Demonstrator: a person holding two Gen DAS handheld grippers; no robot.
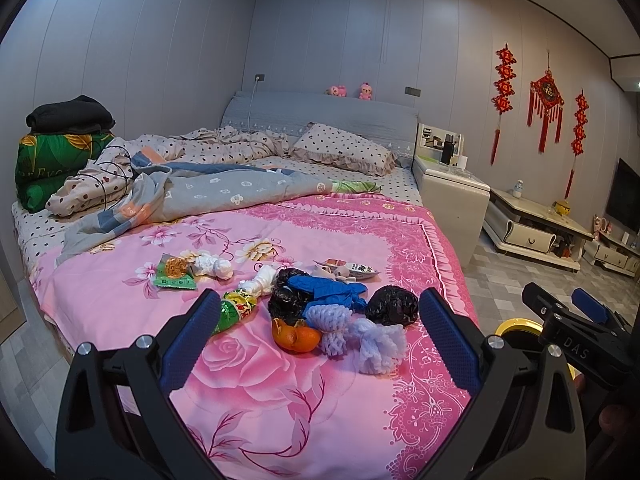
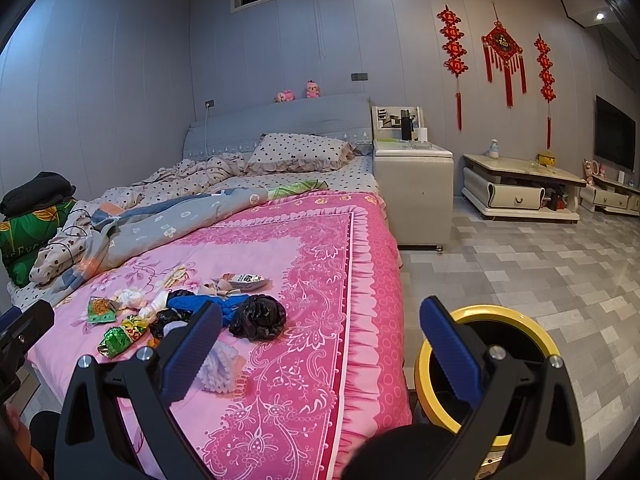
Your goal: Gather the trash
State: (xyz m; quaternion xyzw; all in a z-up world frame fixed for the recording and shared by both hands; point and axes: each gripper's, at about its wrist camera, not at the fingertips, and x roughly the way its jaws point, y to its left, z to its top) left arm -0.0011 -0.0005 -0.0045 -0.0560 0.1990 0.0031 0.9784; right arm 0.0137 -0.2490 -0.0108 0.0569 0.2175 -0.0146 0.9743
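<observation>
I hold both the left gripper (image 1: 316,344) and right gripper (image 2: 320,344) with jaws apart, empty; orange peel (image 1: 296,336) lies between my left jaws, yellow bin (image 2: 516,320) behind my right.

The yellow bin (image 2: 486,312) is half hidden behind the right gripper (image 2: 320,354); its base is unseen. Print on the white wrapper (image 1: 359,269) is too small to read; the orange (image 2: 152,343) barely shows.

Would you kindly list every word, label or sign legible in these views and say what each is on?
"DAS": on the black body of the right hand-held gripper, seen from the left wrist.
"...r Eve...": partial letters on the green folded quilt.
White snack packet: dark characters, too blurred to read.
Red diamond wall ornament: gold character, too small to read.
</observation>
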